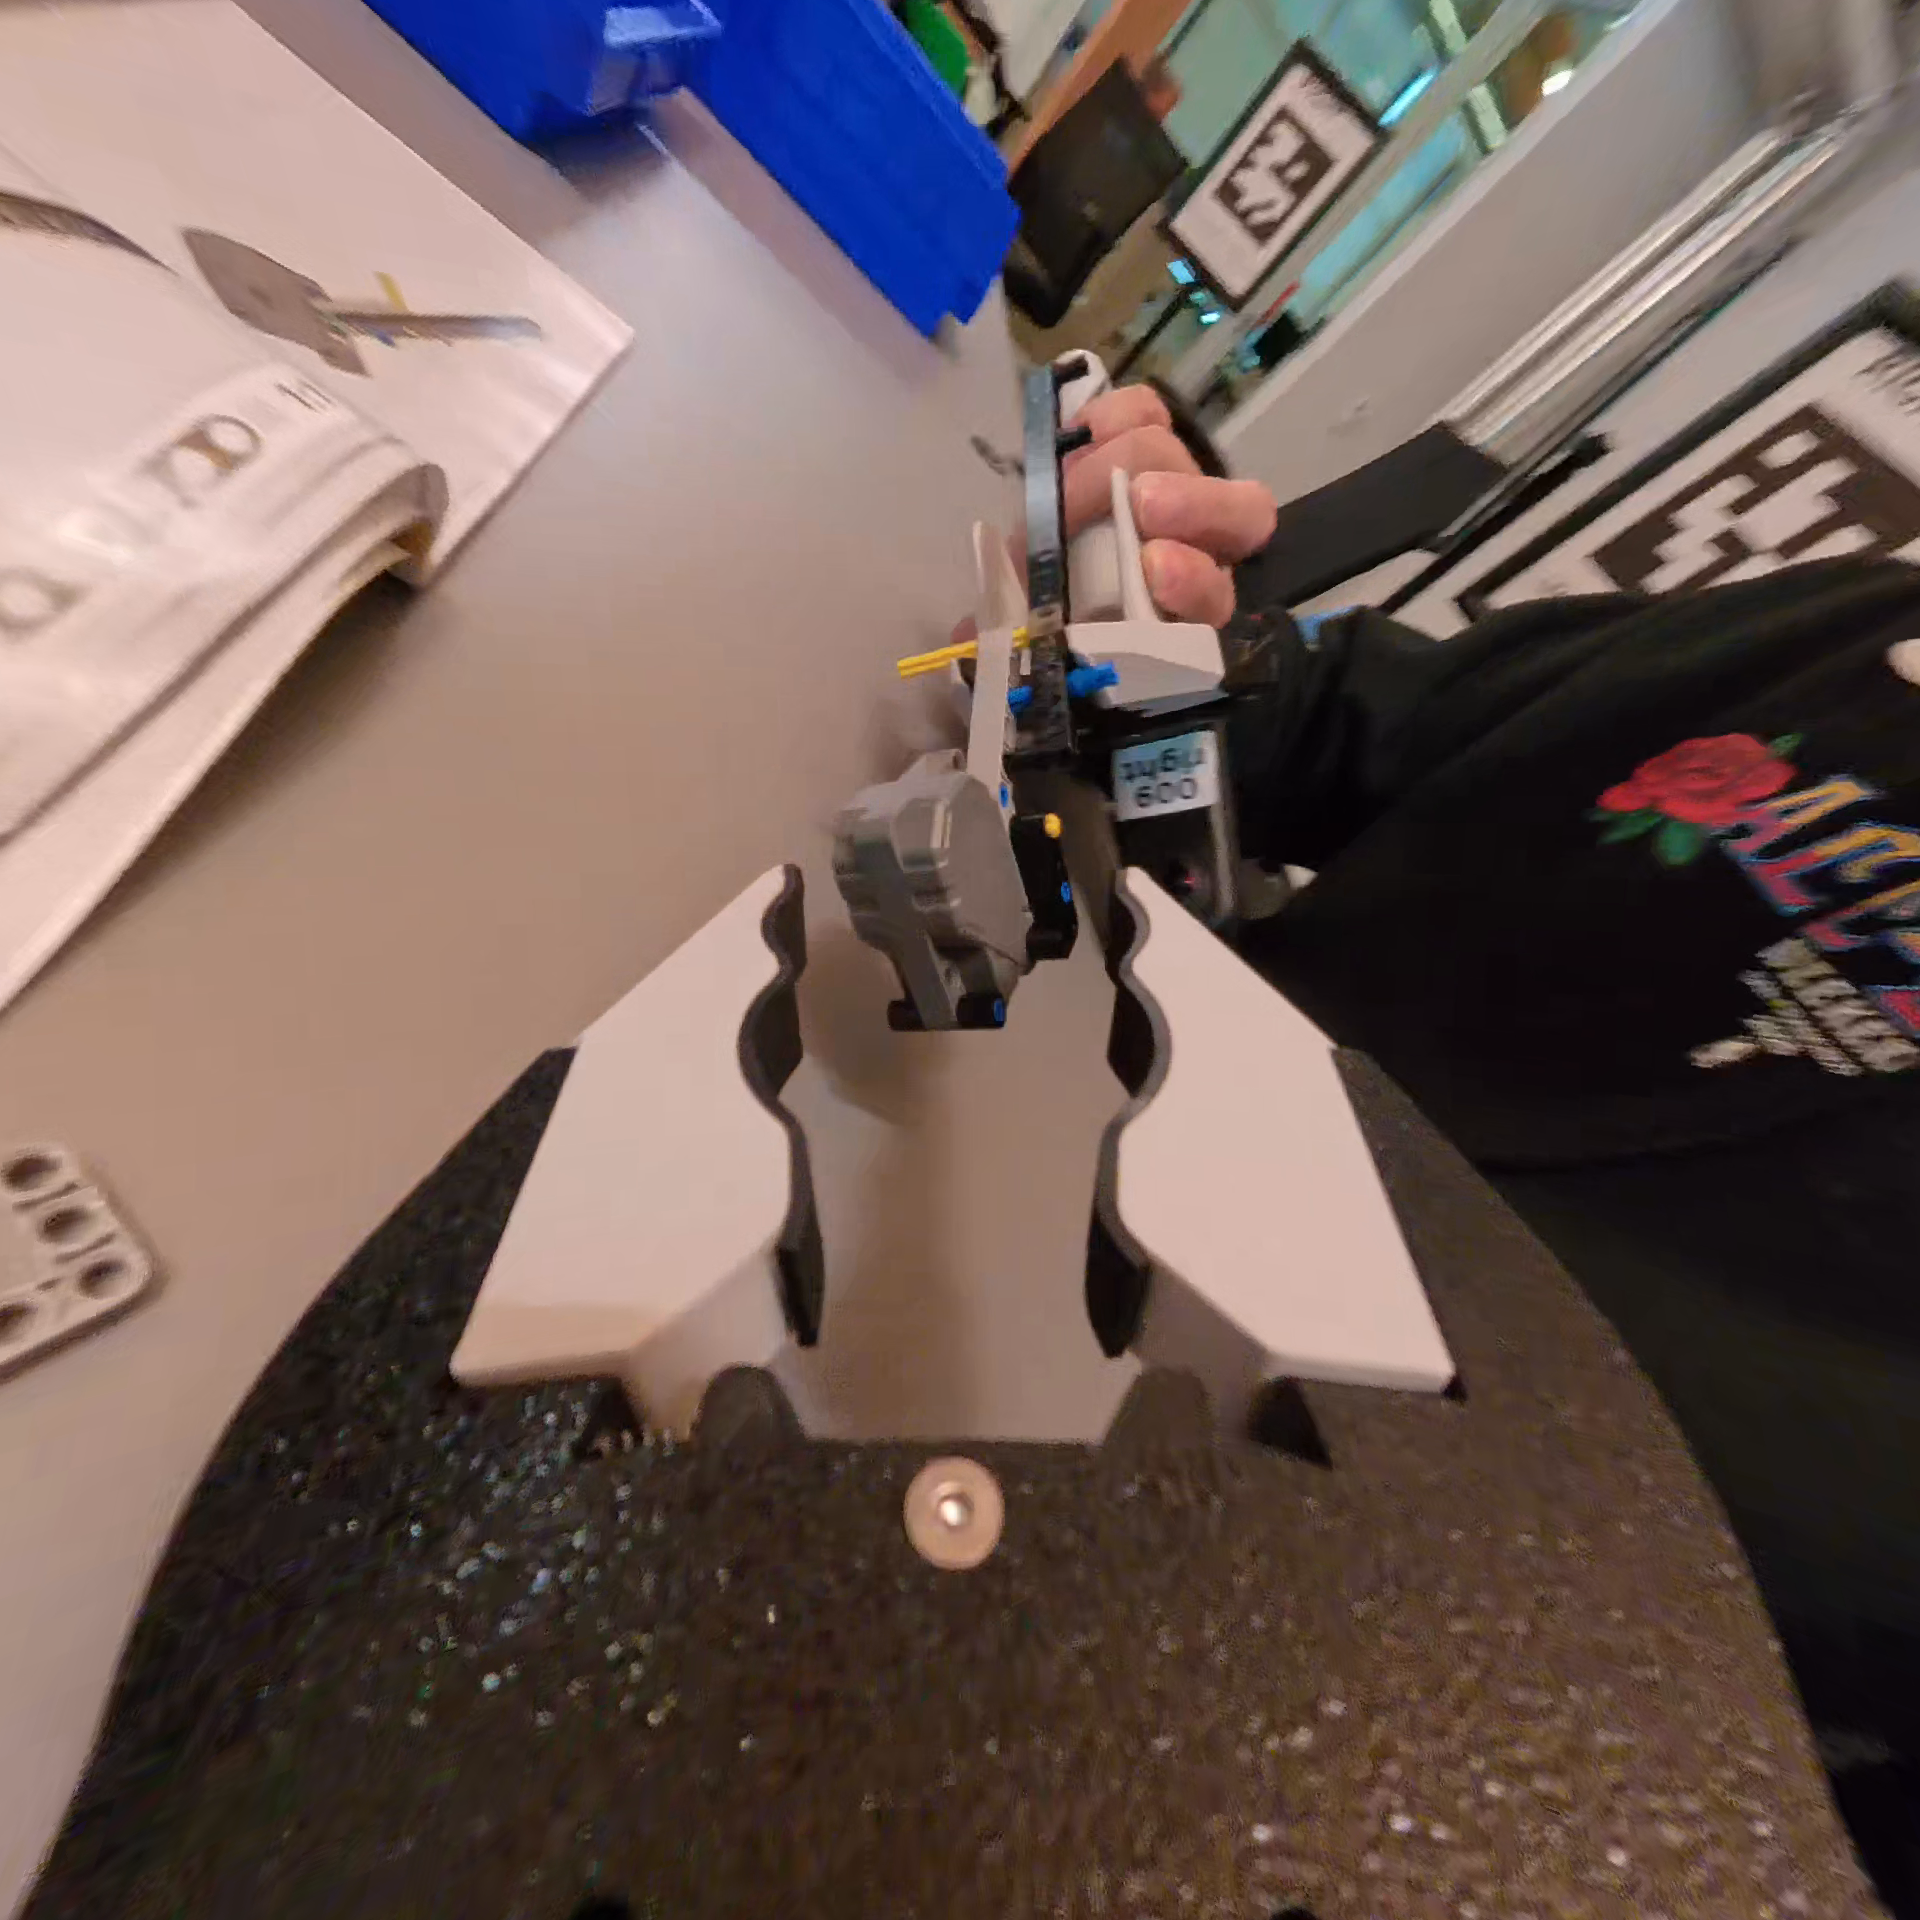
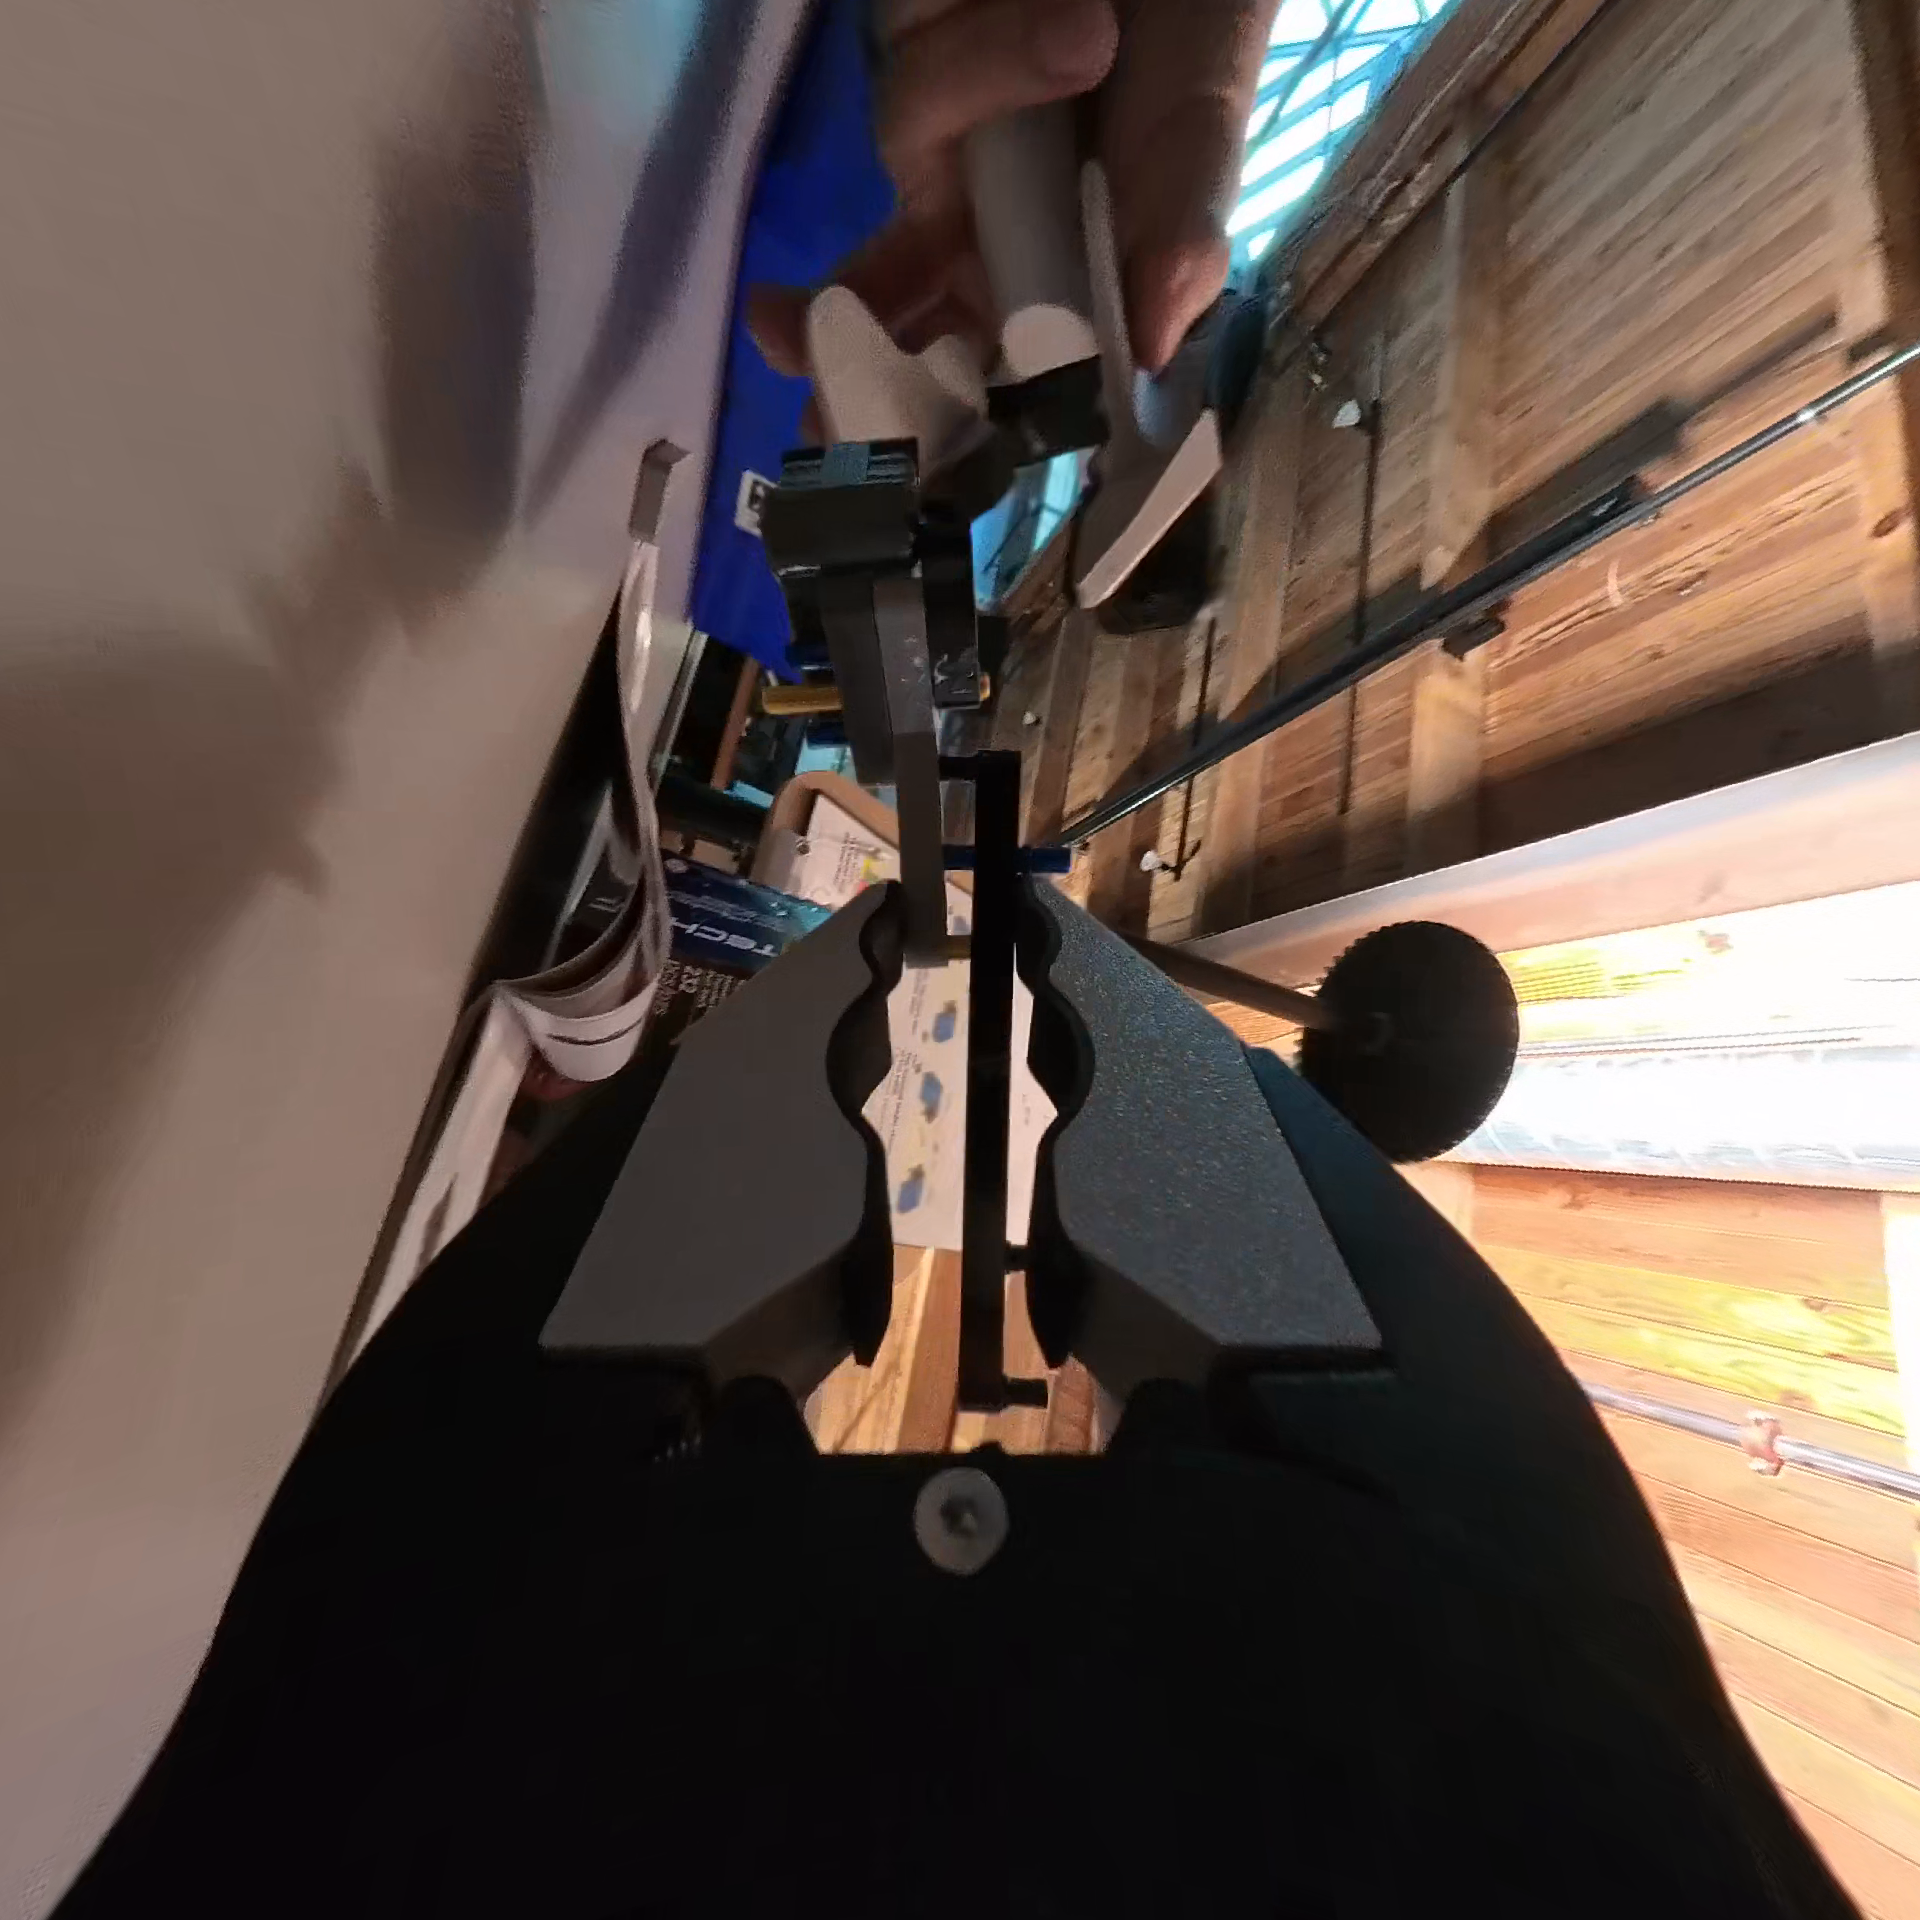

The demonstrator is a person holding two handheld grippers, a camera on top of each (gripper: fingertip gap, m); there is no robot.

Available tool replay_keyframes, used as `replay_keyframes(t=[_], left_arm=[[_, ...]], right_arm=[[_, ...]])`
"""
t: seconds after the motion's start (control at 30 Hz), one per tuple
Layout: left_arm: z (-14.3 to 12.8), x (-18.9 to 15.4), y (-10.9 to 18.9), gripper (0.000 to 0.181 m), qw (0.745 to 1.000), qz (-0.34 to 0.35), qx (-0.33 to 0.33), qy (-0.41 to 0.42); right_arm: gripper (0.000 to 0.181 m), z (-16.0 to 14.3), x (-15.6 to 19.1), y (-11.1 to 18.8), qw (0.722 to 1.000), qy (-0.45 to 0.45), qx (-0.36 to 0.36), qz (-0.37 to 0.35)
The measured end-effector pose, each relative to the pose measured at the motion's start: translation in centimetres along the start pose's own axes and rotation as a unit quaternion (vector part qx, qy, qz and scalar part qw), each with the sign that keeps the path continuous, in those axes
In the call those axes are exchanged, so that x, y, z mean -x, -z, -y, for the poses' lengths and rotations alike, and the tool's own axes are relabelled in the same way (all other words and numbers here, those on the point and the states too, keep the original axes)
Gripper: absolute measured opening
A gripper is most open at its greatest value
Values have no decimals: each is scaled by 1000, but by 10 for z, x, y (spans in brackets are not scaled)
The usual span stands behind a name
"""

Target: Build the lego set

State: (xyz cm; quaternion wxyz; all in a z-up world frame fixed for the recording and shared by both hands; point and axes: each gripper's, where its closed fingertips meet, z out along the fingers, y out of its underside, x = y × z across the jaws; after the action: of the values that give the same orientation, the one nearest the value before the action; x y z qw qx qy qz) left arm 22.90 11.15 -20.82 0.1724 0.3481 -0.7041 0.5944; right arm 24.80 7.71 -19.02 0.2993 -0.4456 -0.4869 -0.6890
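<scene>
Left gripper [image 1: 951, 935] held above the grey table [image 1: 644, 644], white fingers [image 1: 665, 1122] spread wide, nothing between them. Just past the fingertips, the lego assembly [image 1: 987, 821] — grey motor-like block at the near end, long black beam [image 1: 1042, 540] running away from it, yellow axle [image 1: 940, 660] and blue pins sticking out sideways. Assembly off the table, carried by the right gripper [image 1: 1023, 634], whose pale fingers close on the beam partway along; a hand [image 1: 1153, 509] wrapped round its handle, black sleeve and printed black shirt behind. Open instruction booklet [image 1: 239, 416] lying far left on the table, blue bin [image 1: 769, 114] at the far edge, a flat grey holed plate [image 1: 62, 1257] near left.

Right wrist view, turned on its side: right gripper [image 2: 961, 914] narrowed on the black beam [image 2: 987, 1091], which runs edge-on down the gap between the fingers; right pad against it, a sliver of space on the left side — grip looks firm, though contact on that side cannot be told for sure. Grey part of the assembly [image 2: 914, 748] beyond the tips, the left gripper [image 2: 1039, 416] and its hand farther off, blurred.
</scene>
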Motion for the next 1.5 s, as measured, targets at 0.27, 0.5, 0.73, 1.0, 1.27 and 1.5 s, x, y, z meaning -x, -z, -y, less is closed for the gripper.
replay_keyframes(t=[0.27, 0.5, 0.73, 1.0, 1.27, 1.5], left_arm=[[2, -7, -9, 27, 996, -83, -7, 43], [-2, 9, -13, 25, 997, -50, -14, 54], [0, 21, -11, 24, 997, -18, -29, 72], [-3, 36, -8, 24, 997, 76, 0, -1], [-4, 47, -2, 24, 950, 217, 97, -200], [-8, 48, -13, 24, 903, 229, 160, -327]], right_arm=[[19, 0, -15, -4, 999, 13, -22, -28], [21, -5, 1, -9, 999, 25, -22, -4], [23, -5, 16, -9, 999, 12, -27, 23], [41, 1, 30, -7, 997, -37, -41, 58], [60, 7, 40, 10, 962, -216, -68, 153], [52, 16, 56, 23, 755, -537, -103, 362]])
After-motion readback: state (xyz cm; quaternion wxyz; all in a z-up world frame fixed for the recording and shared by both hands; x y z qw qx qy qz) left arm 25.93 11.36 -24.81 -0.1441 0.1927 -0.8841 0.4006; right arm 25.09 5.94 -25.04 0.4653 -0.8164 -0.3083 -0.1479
